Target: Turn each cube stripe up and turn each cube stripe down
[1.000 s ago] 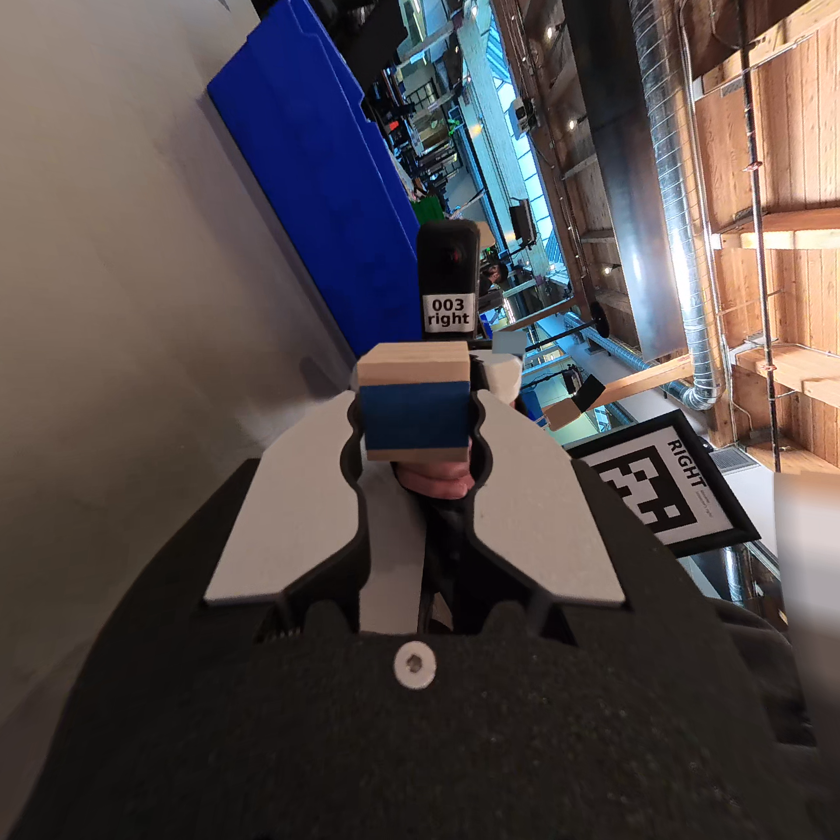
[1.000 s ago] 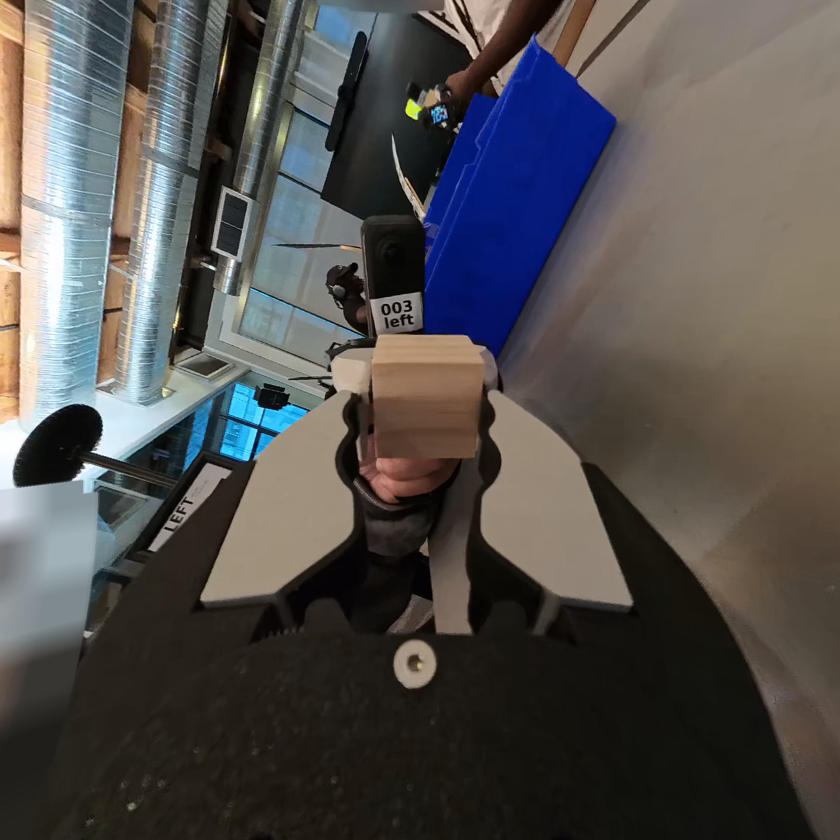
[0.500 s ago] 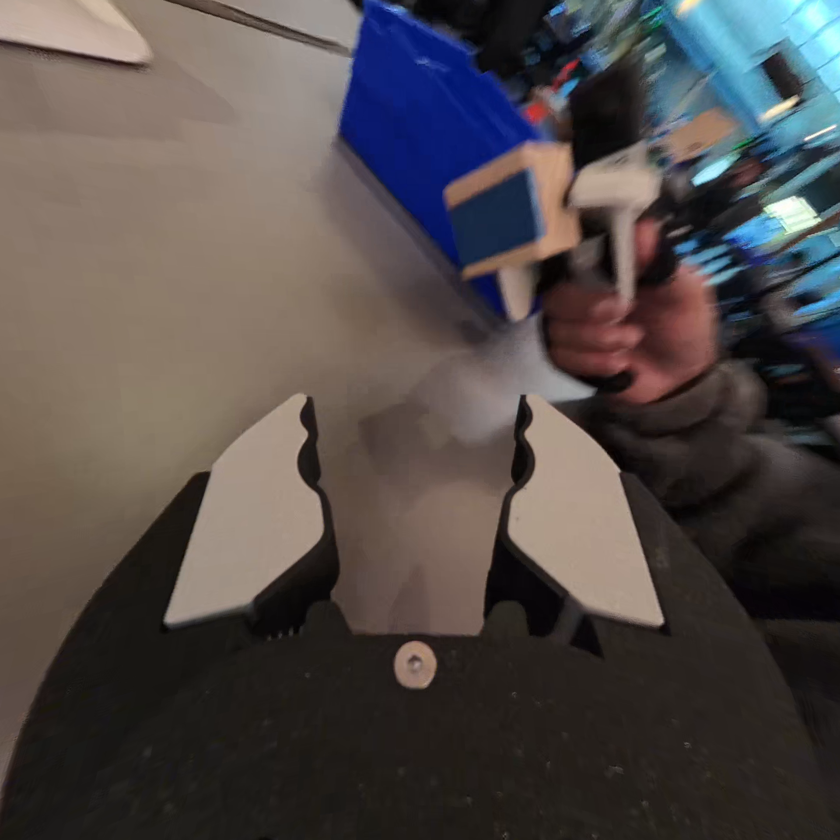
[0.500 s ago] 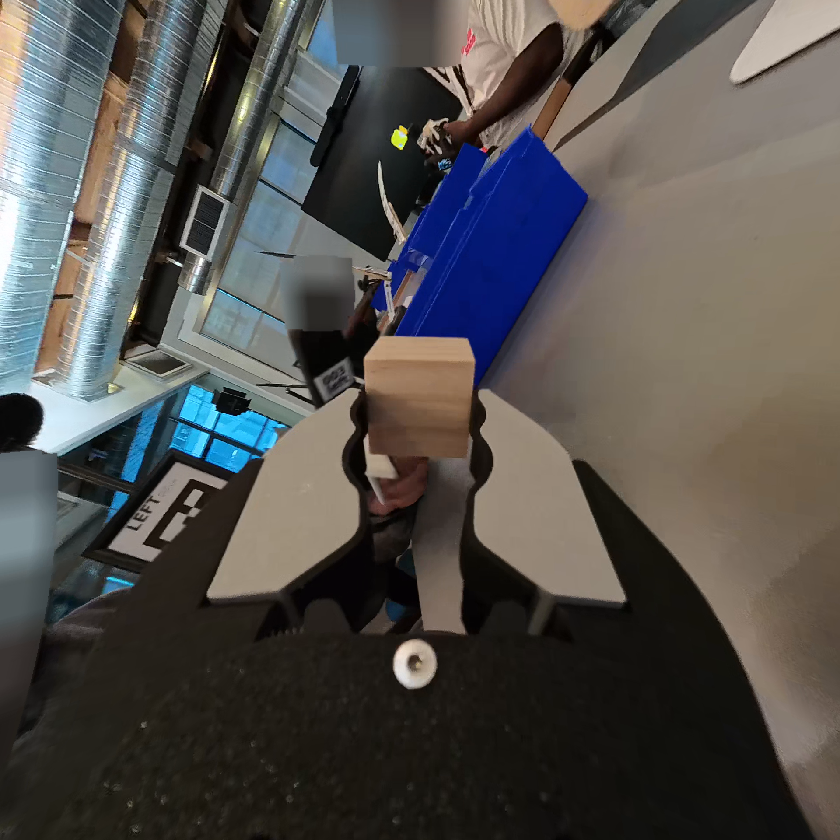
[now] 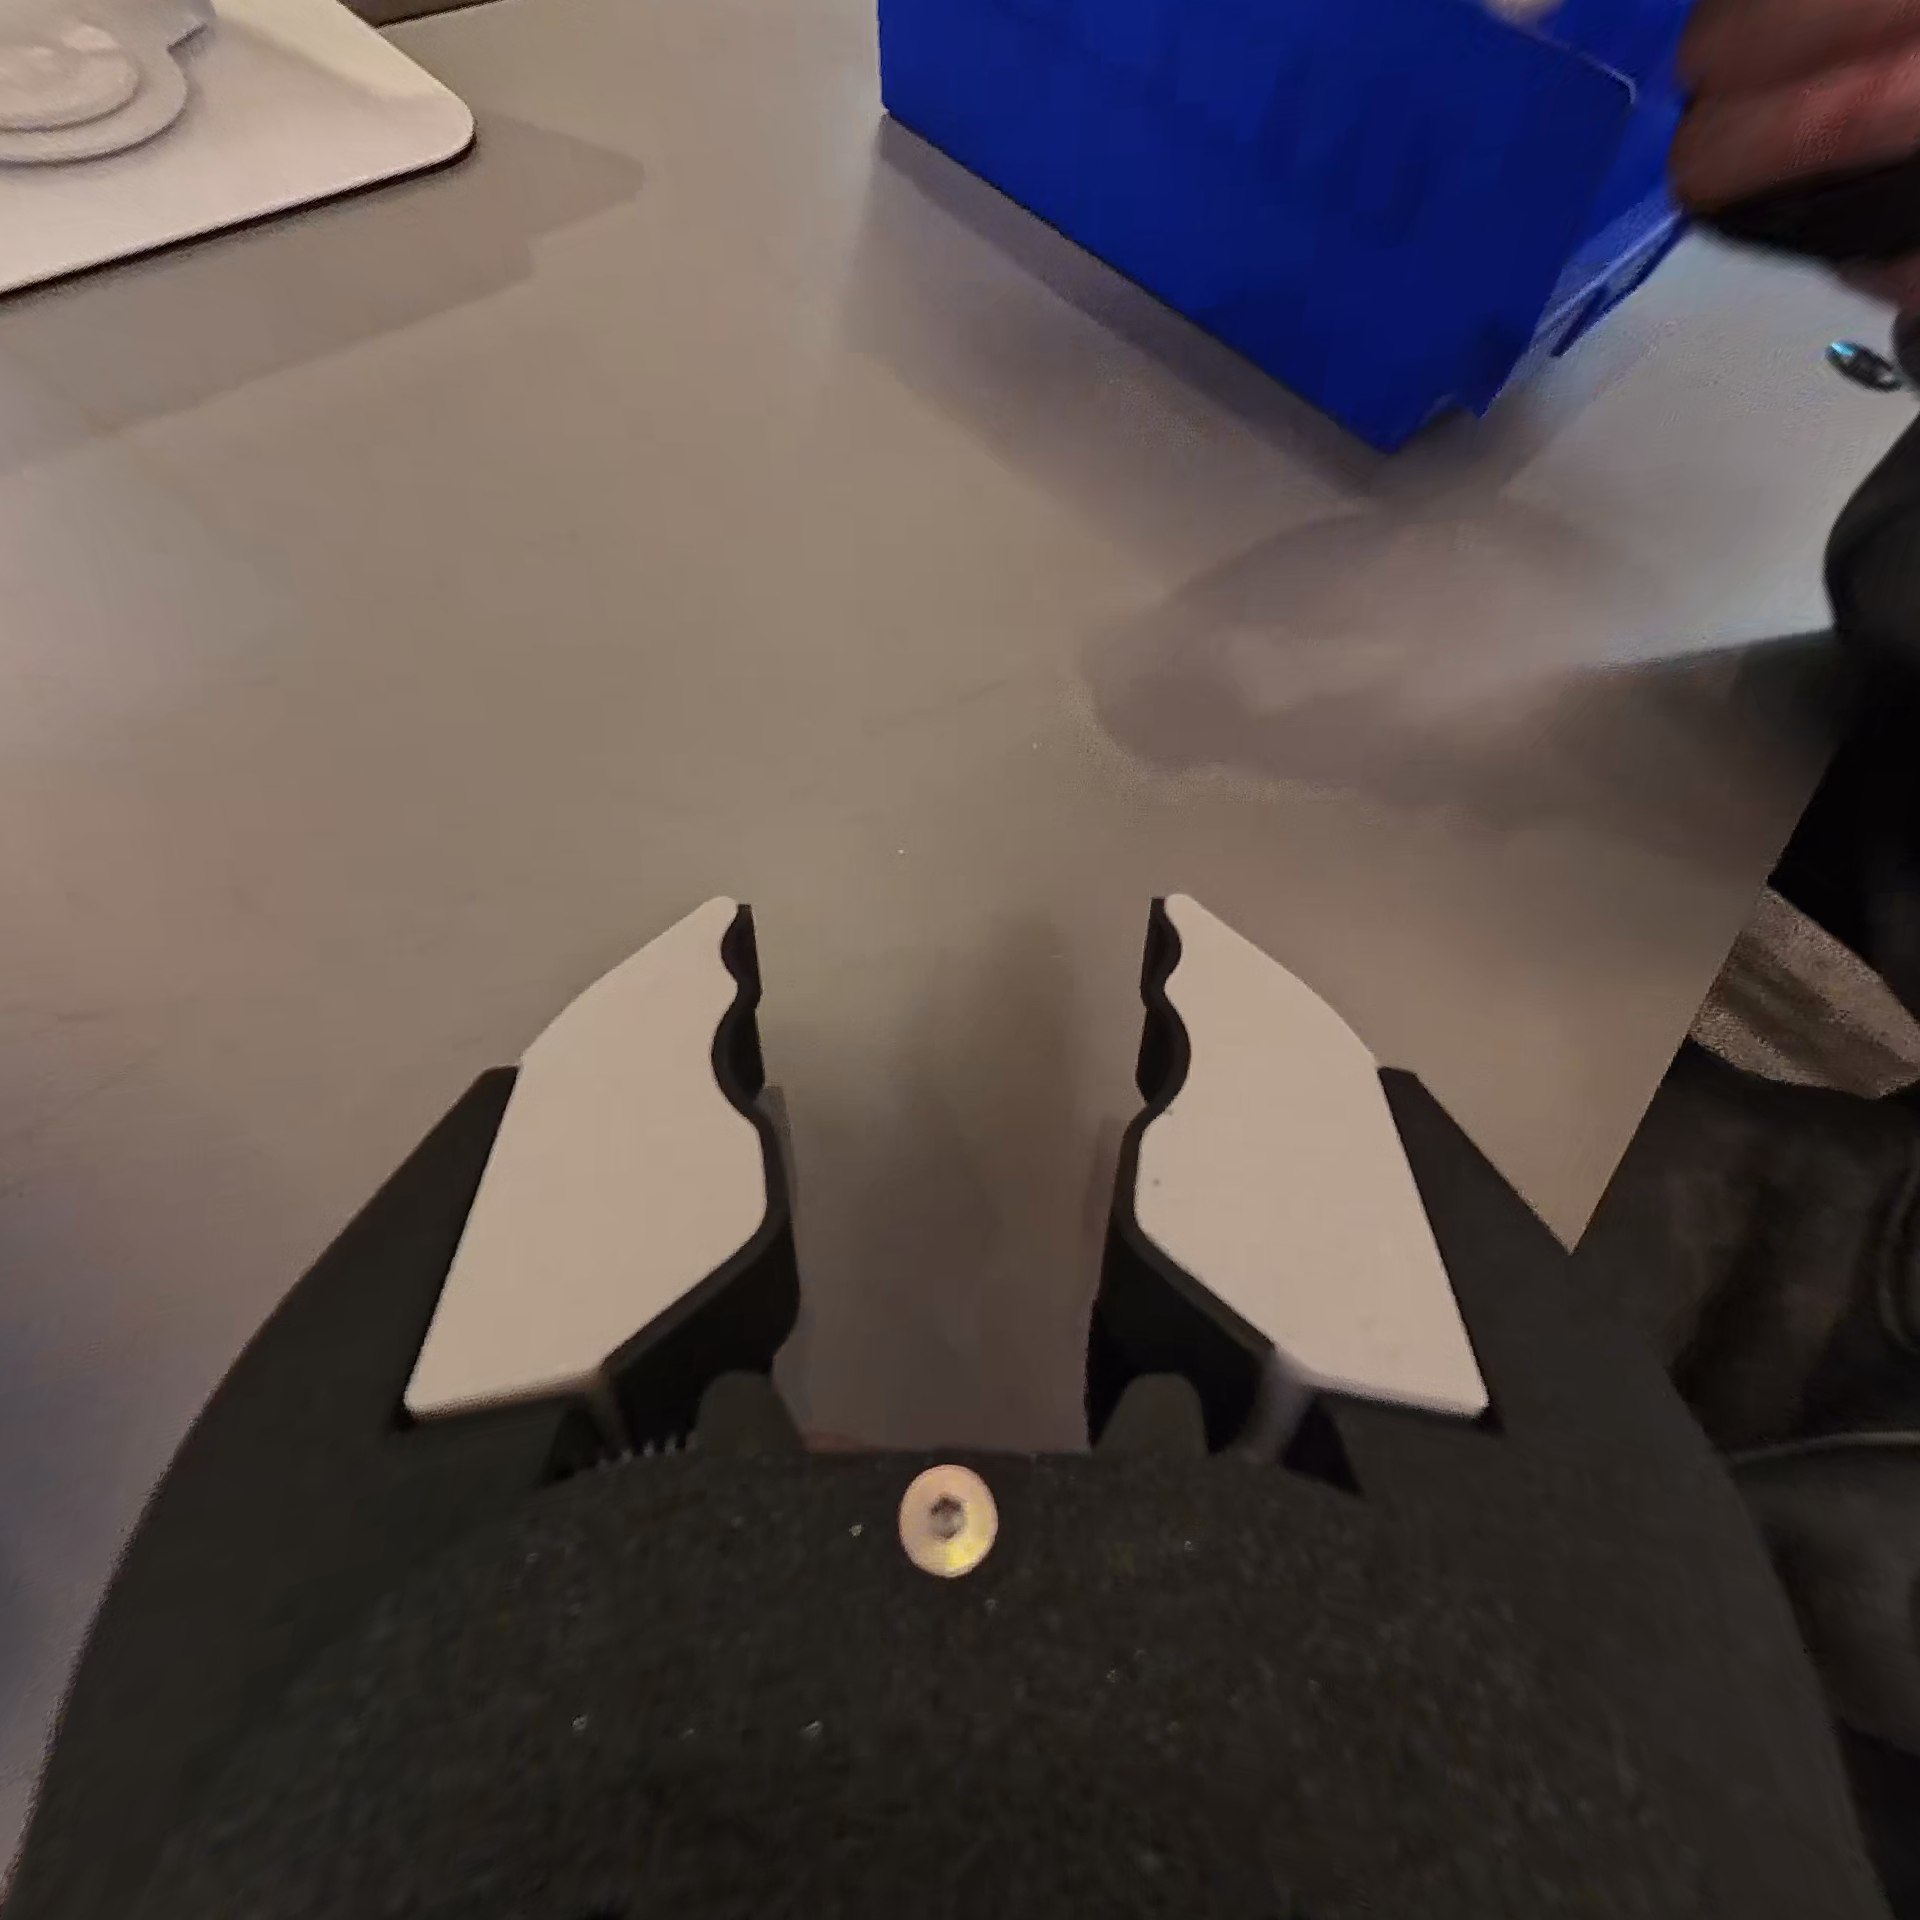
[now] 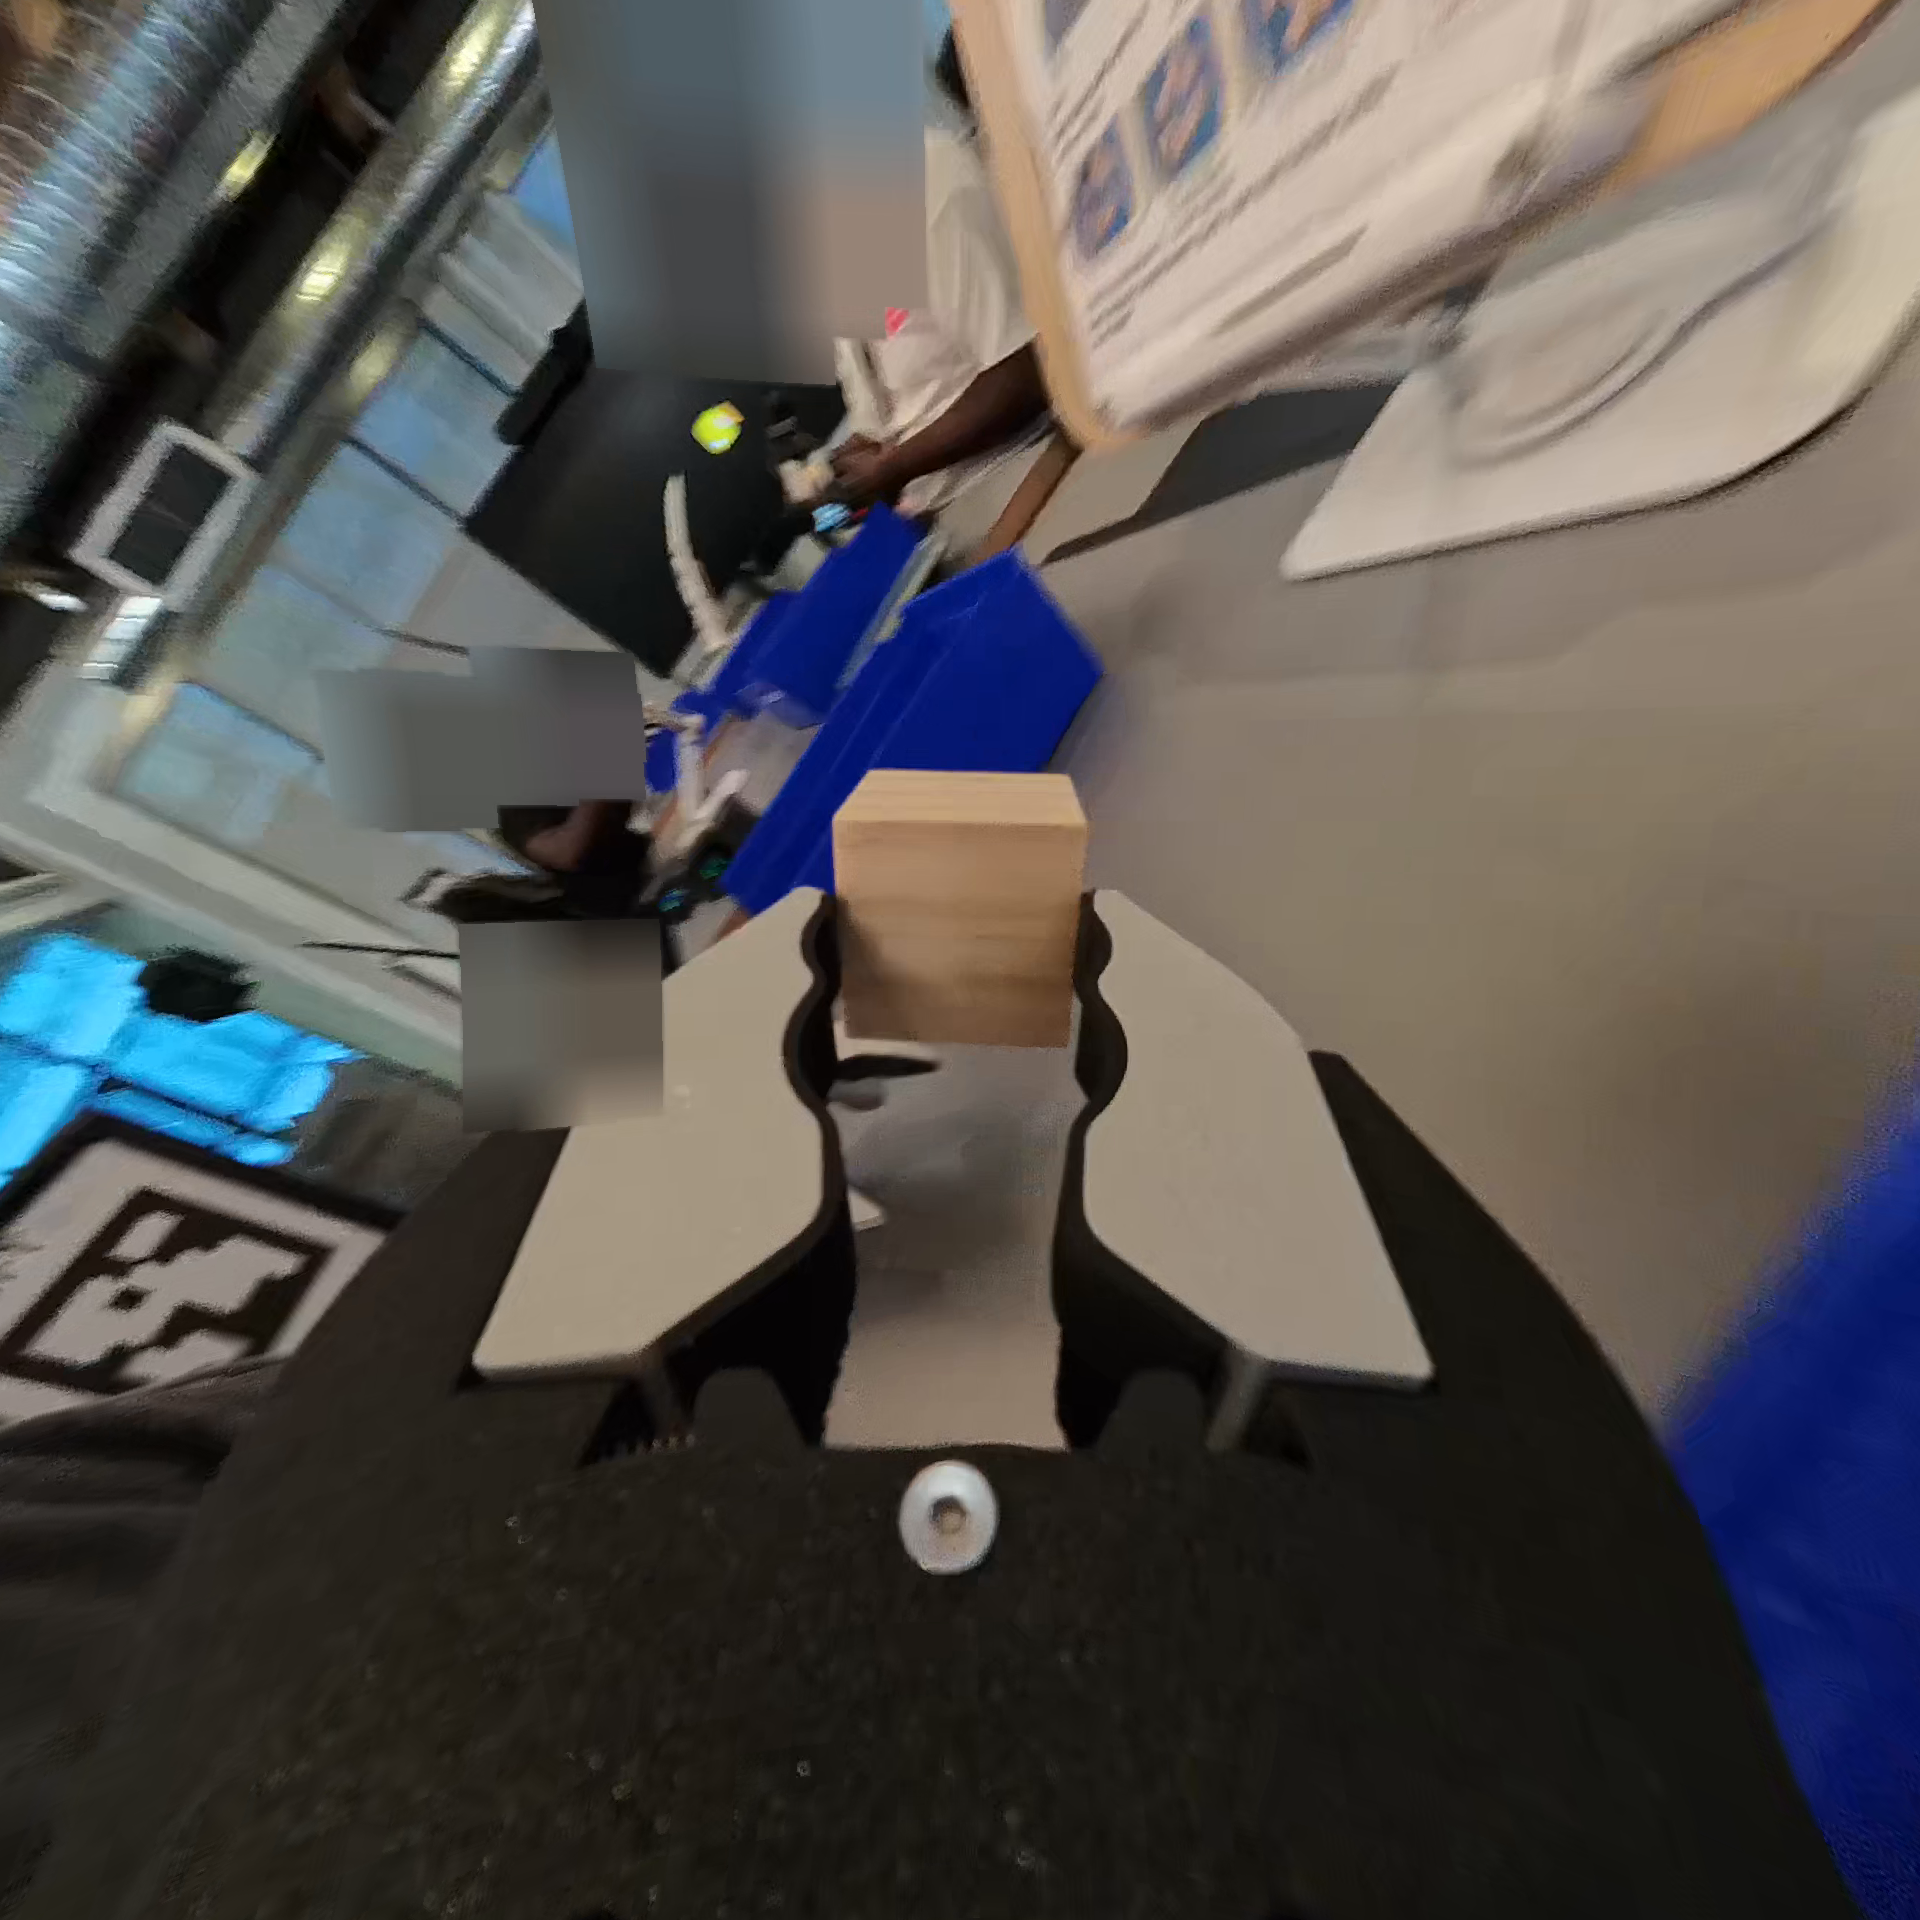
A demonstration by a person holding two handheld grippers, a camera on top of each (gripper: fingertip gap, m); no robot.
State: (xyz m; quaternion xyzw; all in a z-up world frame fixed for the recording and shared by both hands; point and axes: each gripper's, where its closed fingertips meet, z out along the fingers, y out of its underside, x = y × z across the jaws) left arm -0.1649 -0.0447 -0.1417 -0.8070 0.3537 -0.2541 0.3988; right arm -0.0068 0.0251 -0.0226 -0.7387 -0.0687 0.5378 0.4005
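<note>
Mid-turn, judging by the tilt: wooden cube (image 6: 958, 920) clamped at twelve o'clock in right gripper (image 6: 956, 935), stripe hidden. Left gripper (image 5: 948, 971) spread wide, empty, above grey table (image 5: 520, 675). Next, probably: level off, set down.

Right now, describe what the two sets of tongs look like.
Both match: the left tongs and right tongs have flat pale grey fingers with wavy black inner edges, on a textured black body with a silver hex screw at its centre. No cables show.
</note>
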